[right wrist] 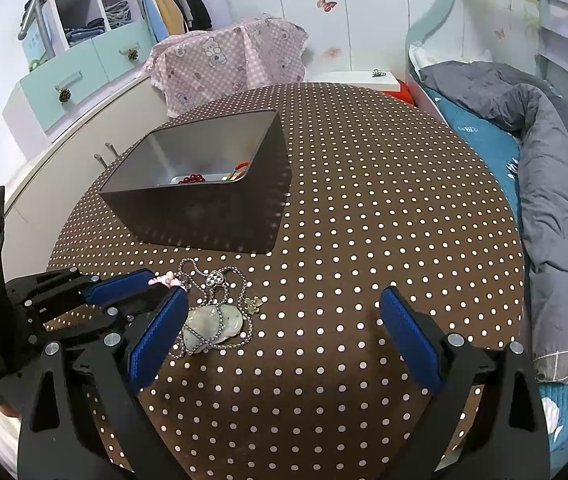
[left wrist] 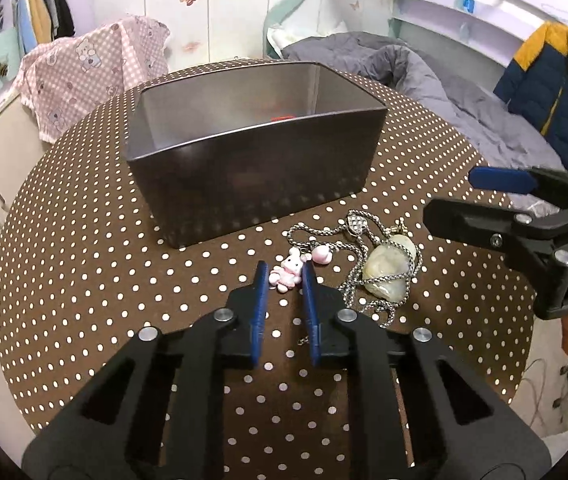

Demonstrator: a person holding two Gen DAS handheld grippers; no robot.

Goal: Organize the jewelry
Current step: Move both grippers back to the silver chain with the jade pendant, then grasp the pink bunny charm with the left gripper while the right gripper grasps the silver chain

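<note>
A pink bunny charm [left wrist: 286, 273] on a silver chain lies on the dotted table. My left gripper [left wrist: 284, 276] has its blue fingers close on either side of the charm, touching or nearly touching it. A silver chain necklace [left wrist: 364, 236] with a pale stone pendant [left wrist: 388, 270] lies just right of it; the pendant also shows in the right wrist view [right wrist: 211, 326]. A dark metal box [left wrist: 251, 148] stands behind and holds red beads [right wrist: 192, 178]. My right gripper [right wrist: 284, 312] is wide open and empty, hovering right of the jewelry.
The round table [right wrist: 364, 200] has a brown cloth with white dots. A bed with a grey duvet [right wrist: 544, 168] is at the right. A pink cloth-covered thing [right wrist: 227, 60] and a cabinet stand behind the table.
</note>
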